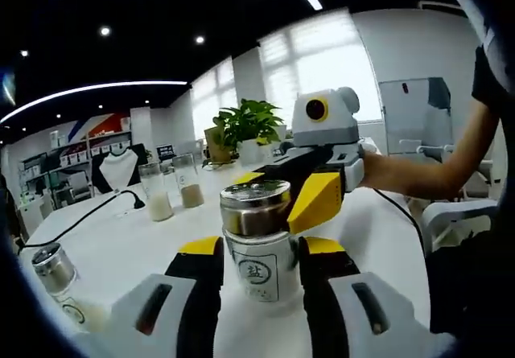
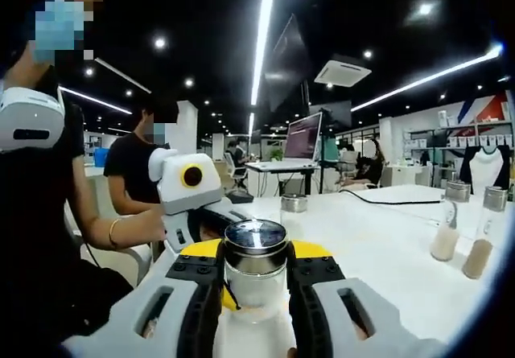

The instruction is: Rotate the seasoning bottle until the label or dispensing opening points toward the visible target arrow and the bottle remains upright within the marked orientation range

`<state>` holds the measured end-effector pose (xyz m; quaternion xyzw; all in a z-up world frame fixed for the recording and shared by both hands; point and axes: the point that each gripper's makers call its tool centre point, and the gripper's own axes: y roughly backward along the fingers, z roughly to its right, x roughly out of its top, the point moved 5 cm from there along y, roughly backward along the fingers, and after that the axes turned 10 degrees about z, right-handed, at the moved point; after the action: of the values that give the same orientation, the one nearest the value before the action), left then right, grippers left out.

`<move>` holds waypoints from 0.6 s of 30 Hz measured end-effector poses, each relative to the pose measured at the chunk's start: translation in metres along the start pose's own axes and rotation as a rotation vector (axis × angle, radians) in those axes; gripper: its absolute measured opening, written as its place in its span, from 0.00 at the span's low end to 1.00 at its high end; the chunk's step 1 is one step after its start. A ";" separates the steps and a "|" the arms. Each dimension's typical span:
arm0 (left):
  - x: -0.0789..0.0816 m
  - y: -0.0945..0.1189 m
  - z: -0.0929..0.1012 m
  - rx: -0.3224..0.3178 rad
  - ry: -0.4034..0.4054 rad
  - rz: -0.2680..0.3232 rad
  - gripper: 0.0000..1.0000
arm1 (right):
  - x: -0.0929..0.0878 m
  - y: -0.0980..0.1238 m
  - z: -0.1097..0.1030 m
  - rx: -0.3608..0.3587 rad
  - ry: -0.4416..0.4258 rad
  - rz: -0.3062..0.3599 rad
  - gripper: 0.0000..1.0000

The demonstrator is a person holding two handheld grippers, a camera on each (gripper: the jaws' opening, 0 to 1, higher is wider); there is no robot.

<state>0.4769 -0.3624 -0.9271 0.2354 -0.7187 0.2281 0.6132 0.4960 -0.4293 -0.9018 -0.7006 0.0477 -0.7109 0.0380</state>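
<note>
**Both claws on the bottle: rotation step in hand**

Left claw (image 1: pixel 261 265) pinches the bottle (image 1: pixel 259 269) at the glass body, one jaw on each side, with the printed label facing the left gripper view. The bottle stands upright on the table (image 1: pixel 121 237), its steel cap (image 1: pixel 255 205) level. The right claw (image 1: pixel 314 201) reaches in from the far side and sits at cap height; its yellow jaw touches or nearly touches the cap, and a hand (image 1: pixel 378 169) holds it.

In the right gripper view, the right claw (image 2: pixel 256 281) brackets the same bottle (image 2: pixel 255 281) just below the cap (image 2: pixel 255 245). The jaws stand close to the glass on both sides; whether they press it cannot be told. The left claw (image 2: pixel 205 249) shows behind the bottle, yellow jaw tips flanking it.

Further out on the table: two tall jars (image 1: pixel 173 185) of powder, a second bottle (image 1: pixel 56 273) near the left edge, a cable (image 1: pixel 88 213), and a plant (image 1: pixel 245 125). A seated person (image 2: pixel 141 169) is beyond the table.

Judged step: the bottle is secured and turning about its vertical axis is under way or about to begin. No target arrow is visible, so remaining rotation cannot be rated.

Next move calls for one claw steadying the base while the other turns, keeping the axis vertical; uneven grip could tip the bottle.
</note>
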 end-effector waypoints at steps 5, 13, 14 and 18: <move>0.000 -0.001 0.002 0.002 0.001 0.002 0.36 | 0.000 0.002 0.000 -0.006 -0.001 0.003 0.27; 0.004 -0.003 0.004 0.044 0.032 0.023 0.35 | 0.004 0.004 0.000 -0.024 -0.008 0.031 0.28; 0.005 -0.003 0.004 0.054 0.034 0.023 0.35 | 0.004 0.004 0.000 -0.030 0.000 0.030 0.28; 0.004 -0.004 0.004 0.089 0.056 0.027 0.35 | 0.004 0.005 -0.001 -0.052 -0.005 0.032 0.28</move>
<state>0.4756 -0.3690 -0.9234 0.2462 -0.6935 0.2749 0.6188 0.4953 -0.4343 -0.8981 -0.7022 0.0773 -0.7071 0.0311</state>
